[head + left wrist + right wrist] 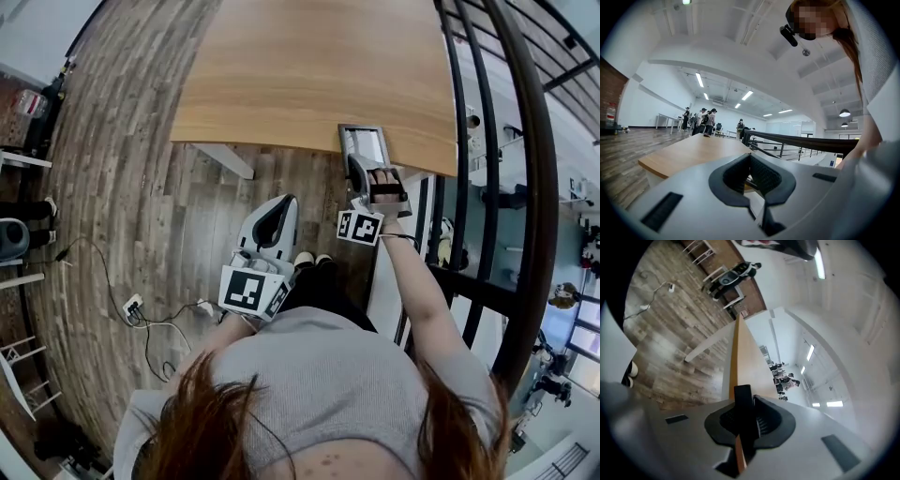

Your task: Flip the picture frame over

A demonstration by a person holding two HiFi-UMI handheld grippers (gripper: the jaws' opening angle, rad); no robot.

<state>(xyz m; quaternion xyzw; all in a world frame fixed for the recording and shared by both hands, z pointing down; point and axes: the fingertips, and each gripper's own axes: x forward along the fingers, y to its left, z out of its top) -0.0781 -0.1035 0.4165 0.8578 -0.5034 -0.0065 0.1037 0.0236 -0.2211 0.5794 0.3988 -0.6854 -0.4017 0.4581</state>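
overhead plus two low views, likely common table (309, 75)

No text, label, brand or number can be read in any view.

Smooth satin light wood on the table (309, 75); grainy grey planks on the floor (122, 187); matt grey plastic, ribbed dark pads (765, 177) on left tongs (751, 174) and right tongs (746, 420); matt dark-edged picture frame (743, 397).

picture frame (364, 142) near end is hidden under the right gripper (362, 163). In the right gripper view the frame is edge-on, so its face is unreadable. counter (309, 75) far side is cut off. people (701, 119) at the far end are too small to tell.
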